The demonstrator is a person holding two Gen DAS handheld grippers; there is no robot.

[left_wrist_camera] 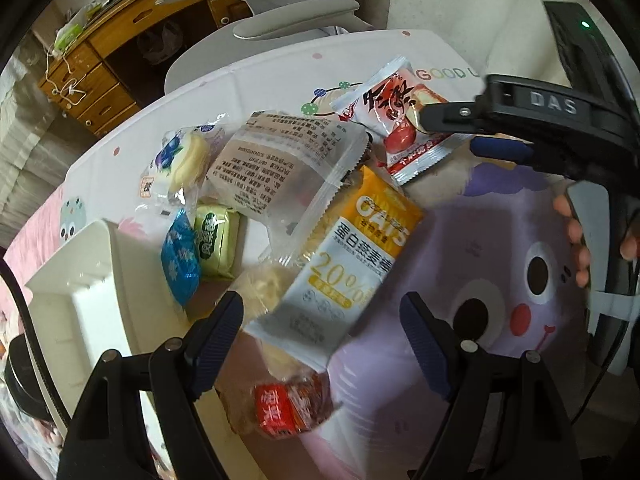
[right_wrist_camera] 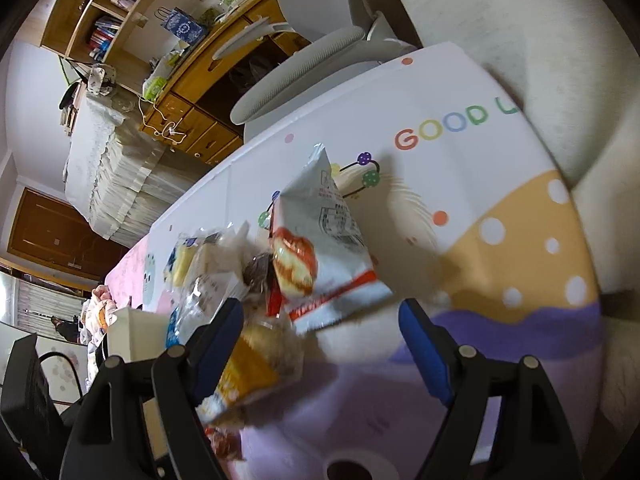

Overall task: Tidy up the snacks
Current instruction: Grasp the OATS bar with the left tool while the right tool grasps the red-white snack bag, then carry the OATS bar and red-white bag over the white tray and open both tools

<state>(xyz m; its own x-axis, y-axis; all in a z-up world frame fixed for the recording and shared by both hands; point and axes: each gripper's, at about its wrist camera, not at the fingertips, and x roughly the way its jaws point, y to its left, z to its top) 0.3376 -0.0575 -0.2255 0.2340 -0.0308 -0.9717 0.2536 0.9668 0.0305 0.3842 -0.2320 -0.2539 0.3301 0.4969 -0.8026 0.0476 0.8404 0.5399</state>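
On the cartoon-print tablecloth (left_wrist_camera: 460,240) both grippers gape empty over piled snacks, and only the left view shows the white tray (left_wrist_camera: 80,280) and the right gripper (left_wrist_camera: 456,130) beside the red-and-white packet (left_wrist_camera: 394,120).

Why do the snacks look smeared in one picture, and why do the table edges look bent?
Left wrist view: the oats packet is fairly sharp, only the red candy near the lens is soft. Right wrist view: the red-and-white packet and the yellow packet are smeared by motion blur. Both views: the fisheye lens curves the table edge and darkens the corners.
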